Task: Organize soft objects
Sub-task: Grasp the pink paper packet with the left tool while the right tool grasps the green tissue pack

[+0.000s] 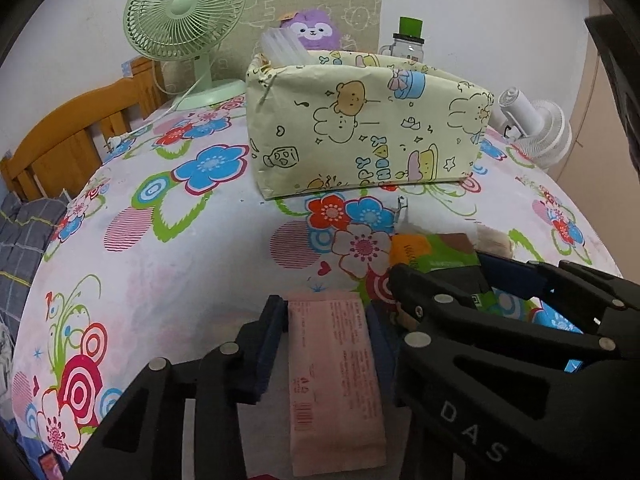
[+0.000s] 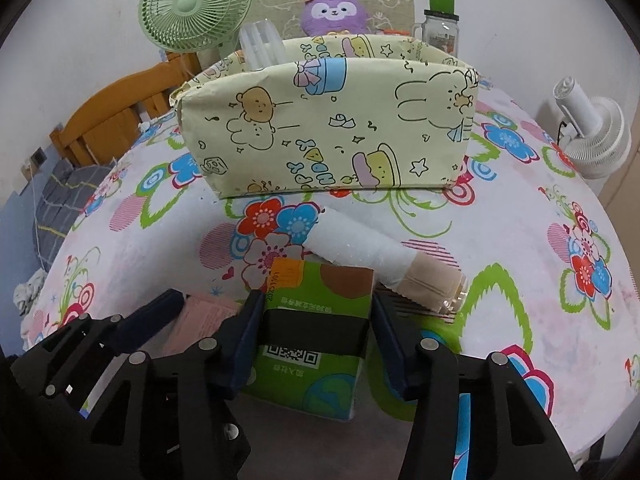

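Note:
A pink tissue pack (image 1: 336, 380) lies on the floral cloth with my left gripper (image 1: 326, 308) shut on it, one blue pad against each long side. Just to its right, my right gripper (image 2: 316, 300) is shut on a green tissue pack (image 2: 320, 380), pads pressed to both sides. In the left wrist view the right gripper (image 1: 444, 270) and the green pack (image 1: 444, 256) sit close beside the pink one. A white roll with a beige end (image 2: 360, 248) lies behind the green pack. Farther back stands a yellow cartoon-print bin (image 2: 328, 128), open on top.
The floral-cloth table (image 1: 180, 260) ends at a rounded edge on the left. Behind the bin are a green fan (image 1: 184, 8), a purple plush (image 1: 314, 30) and a green-lidded jar (image 1: 408, 40). A white fan (image 1: 536, 124) stands at the right, a wooden frame (image 1: 64, 140) at the left.

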Demonstrator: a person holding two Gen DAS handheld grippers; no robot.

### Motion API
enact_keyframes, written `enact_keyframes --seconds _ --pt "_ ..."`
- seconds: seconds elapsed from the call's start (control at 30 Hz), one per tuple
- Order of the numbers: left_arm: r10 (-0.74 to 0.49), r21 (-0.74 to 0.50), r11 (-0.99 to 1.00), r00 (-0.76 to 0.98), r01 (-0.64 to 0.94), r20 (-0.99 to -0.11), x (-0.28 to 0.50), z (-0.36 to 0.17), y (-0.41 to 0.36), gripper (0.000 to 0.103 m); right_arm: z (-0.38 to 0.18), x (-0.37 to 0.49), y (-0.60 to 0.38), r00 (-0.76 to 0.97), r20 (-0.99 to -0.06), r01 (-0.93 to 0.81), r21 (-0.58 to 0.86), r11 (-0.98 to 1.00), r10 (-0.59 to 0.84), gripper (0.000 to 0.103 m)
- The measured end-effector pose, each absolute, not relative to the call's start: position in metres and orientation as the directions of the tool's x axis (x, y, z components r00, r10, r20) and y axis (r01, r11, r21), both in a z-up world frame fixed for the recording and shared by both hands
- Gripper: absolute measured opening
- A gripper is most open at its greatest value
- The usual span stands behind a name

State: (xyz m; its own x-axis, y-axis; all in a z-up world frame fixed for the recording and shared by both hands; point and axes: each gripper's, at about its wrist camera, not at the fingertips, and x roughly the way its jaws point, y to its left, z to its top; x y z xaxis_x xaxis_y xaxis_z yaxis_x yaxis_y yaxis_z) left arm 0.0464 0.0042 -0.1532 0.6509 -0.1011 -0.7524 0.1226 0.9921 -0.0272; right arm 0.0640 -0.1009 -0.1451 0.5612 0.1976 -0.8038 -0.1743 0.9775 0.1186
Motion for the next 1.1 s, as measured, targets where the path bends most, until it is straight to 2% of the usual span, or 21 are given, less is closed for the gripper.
enact_keyframes --seconds 0.4,1.1 --pt "-0.106 -0.035 0.992 0.66 0.119 -0.744 0.047 -0.147 0.002 0.04 -0.138 0.063 -0.106 0.575 -0.793 -0.168 0.125 0.978 0.2 0.054" --pt "-0.123 -0.018 0.988 0.721 0.152 -0.682 0.049 -0.101 -0.019 0.039 -0.091 0.063 -0.13 0.66 -0.727 -0.149 0.121 0.981 0.19 0.054"
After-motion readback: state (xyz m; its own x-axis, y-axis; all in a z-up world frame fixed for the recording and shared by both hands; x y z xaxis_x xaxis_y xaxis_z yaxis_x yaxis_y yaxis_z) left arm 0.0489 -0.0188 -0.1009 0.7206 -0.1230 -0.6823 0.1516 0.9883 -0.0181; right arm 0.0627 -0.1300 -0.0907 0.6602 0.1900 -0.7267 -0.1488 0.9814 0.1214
